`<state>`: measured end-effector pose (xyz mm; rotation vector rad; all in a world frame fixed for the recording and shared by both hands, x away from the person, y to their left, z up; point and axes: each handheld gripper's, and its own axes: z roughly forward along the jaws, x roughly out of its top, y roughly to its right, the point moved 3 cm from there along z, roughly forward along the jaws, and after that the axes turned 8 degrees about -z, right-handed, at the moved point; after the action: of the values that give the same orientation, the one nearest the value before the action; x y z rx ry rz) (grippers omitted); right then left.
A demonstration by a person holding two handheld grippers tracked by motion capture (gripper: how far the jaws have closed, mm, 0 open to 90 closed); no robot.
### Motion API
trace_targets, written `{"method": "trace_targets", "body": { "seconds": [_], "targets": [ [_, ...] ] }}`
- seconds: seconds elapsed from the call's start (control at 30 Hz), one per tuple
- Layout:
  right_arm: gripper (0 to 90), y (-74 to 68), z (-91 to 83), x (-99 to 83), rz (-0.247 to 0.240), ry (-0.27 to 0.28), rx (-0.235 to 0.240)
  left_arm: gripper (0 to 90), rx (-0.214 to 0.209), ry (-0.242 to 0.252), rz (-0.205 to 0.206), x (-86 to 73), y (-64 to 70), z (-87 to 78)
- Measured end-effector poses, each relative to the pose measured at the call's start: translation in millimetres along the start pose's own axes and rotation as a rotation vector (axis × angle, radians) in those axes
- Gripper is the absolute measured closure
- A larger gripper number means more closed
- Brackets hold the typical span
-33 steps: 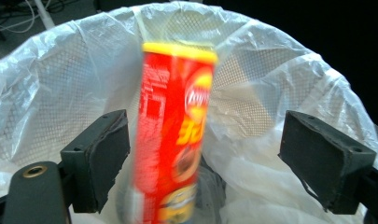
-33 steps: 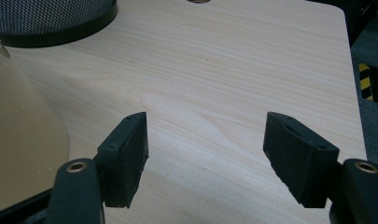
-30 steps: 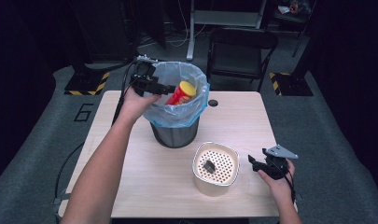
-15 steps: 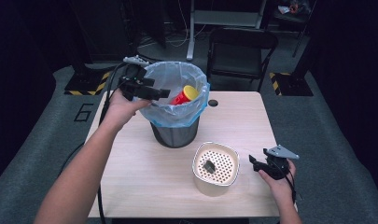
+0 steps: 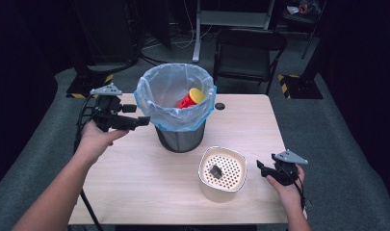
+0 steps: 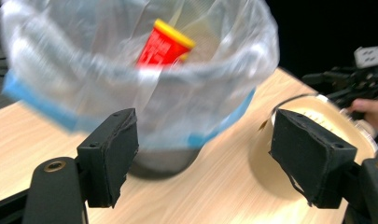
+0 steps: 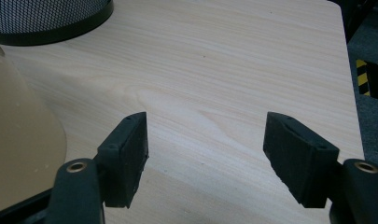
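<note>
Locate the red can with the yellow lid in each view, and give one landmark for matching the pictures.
High view: the red can lies tilted inside the bin, upper centre.
Left gripper view: it shows at top centre, behind the bag's rim.
Right gripper view: not in it; the bin's mesh base fills the top left corner.
Shared landmark: the lined bin, whose base also shows in the right gripper view.

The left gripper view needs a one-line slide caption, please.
Open left gripper faces a bag-lined bin holding a red, yellow-capped bottle.

Table [image 5: 135, 183]: light wood top. Bears one black mesh bin [image 5: 179, 137] with blue liner, mid-far; one beige perforated container [image 5: 221, 174], near right.
</note>
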<state>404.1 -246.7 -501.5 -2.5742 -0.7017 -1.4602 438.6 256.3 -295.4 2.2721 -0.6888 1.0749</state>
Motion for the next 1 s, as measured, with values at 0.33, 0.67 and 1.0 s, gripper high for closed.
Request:
{"method": "trace_targets", "body": {
  "seconds": [0.33, 0.67, 1.0],
  "targets": [
    [30.5, -0.9, 0.2, -1.0, -0.002, -0.009, 0.0, 23.9, 0.042, 0.038, -0.058, -53.1, -27.6, -4.9],
    [30.6, 0.1, 1.1, -2.4, -0.001, -0.013, 0.001, 25.5, 0.099, 0.065, -0.11, -111.0, -50.7, 4.7],
    [30.6, 0.6, 3.5, -5.3, 0.005, -0.028, 0.002, 24.5, 0.137, 0.077, -0.173, -164.9, -66.3, 15.6]
  ]
}}
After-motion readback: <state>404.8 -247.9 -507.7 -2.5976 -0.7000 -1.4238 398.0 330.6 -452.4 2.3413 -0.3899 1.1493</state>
